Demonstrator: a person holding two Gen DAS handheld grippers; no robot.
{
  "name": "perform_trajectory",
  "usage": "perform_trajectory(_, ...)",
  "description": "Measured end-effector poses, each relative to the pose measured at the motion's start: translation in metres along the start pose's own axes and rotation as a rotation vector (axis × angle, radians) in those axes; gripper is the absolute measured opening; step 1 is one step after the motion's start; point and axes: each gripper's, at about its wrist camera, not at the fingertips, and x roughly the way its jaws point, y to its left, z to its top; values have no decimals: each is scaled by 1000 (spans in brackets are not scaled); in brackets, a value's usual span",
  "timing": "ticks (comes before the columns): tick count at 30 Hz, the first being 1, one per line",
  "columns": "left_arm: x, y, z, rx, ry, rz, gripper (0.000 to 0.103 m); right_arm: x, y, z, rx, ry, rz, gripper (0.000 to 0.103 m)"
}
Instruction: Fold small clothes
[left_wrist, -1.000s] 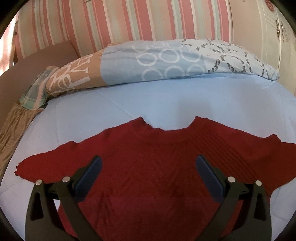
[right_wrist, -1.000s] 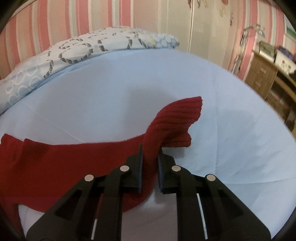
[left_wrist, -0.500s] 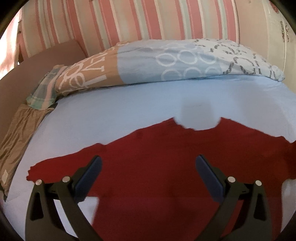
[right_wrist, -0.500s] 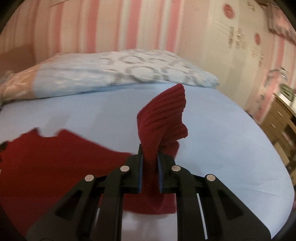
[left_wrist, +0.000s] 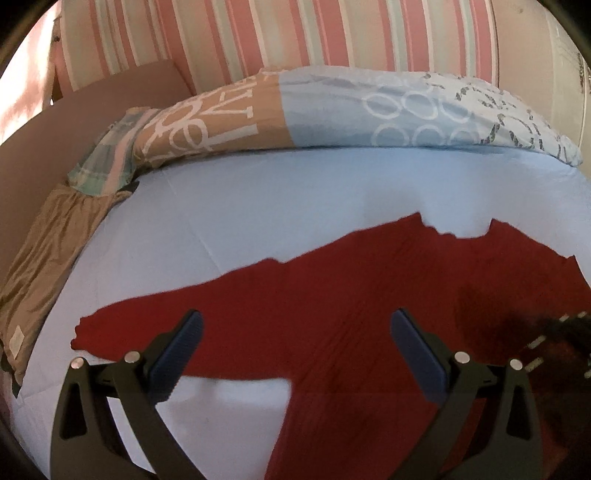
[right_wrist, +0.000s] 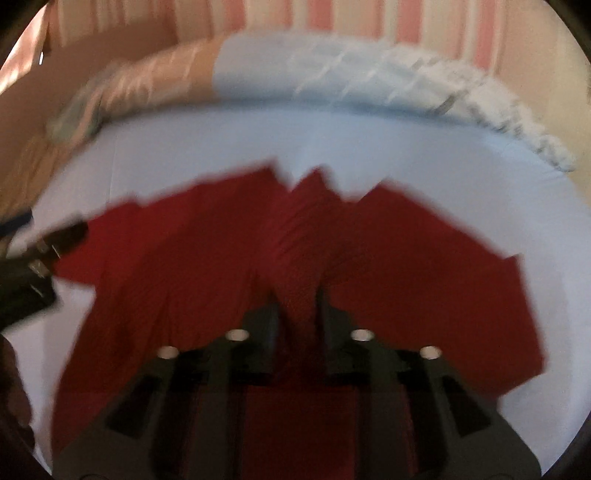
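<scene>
Blue bed (left_wrist: 258, 206): right gripper (right_wrist: 297, 306), jaws just opening, drops the sleeve onto the red sweater (left_wrist: 369, 295); left gripper (left_wrist: 295, 332), jaws wide and empty, takes the other sleeve next.

Your right gripper (right_wrist: 297, 306) has just been opening, the red sweater's (right_wrist: 424, 266) sleeve between its jaws, over the bed (right_wrist: 221, 147).

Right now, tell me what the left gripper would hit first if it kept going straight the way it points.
Probably the red sweater: the open left gripper angles down over its body, spread on the light blue bedsheet. Depth is uncertain.
</scene>
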Motion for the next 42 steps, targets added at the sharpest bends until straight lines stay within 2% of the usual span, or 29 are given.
perform_trajectory(3, 2, -2, -8, 5, 8, -18, 101, -7, -2, -11, -21, -10, 19, 56)
perform_trajectory(5, 4, -8, -12, 4, 15, -57, 101, -23, -14, -16, -5, -43, 20, 71)
perform_trajectory(6, 5, -13, -15, 5, 19, -73, 101, -29, -23, -19, 6, -55, 10, 72)
perform_trajectory(11, 20, -56, -26, -1, 91, -175, 101, -42, -70, -33, 47, -74, -107, 74)
perform_trajectory(16, 28, -97, -35, -8, 150, -289, 101, -50, -110, -48, 122, -83, -162, 74)
perform_trajectory(19, 31, -109, -39, 0, 161, -294, 101, -51, -125, -54, 159, -83, -168, 74)
perform_trajectory(21, 32, -113, -40, 7, 149, -270, 101, -51, -130, -57, 169, -84, -173, 74)
perform_trajectory(22, 33, -113, -40, 10, 143, -264, 94, -52, -132, -58, 175, -85, -173, 74)
perform_trajectory(23, 34, -114, -39, 11, 137, -257, 82, -52, -134, -58, 181, -87, -172, 74)
perform_trajectory(24, 35, -113, -39, 10, 137, -259, 75, -53, -135, -59, 185, -91, -172, 74)
perform_trajectory(27, 35, -109, -35, 5, 115, -259, 37, -55, -136, -59, 190, -101, -178, 74)
perform_trajectory(29, 31, -102, -31, 8, 89, -277, 20, -57, -136, -58, 192, -111, -183, 74)
perform_trajectory(31, 25, -90, -24, -14, 60, -336, 18, -60, -136, -58, 197, -123, -181, 74)
perform_trajectory(35, 18, -80, -14, 8, 21, -380, 17, -63, -137, -55, 210, -137, -186, 74)
perform_trajectory(39, 17, -68, -15, -19, 56, -452, 17, -66, -139, -56, 216, -150, -191, 74)
perform_trajectory(42, 13, -64, -28, -36, 84, -474, 16, -67, -139, -59, 219, -150, -193, 74)
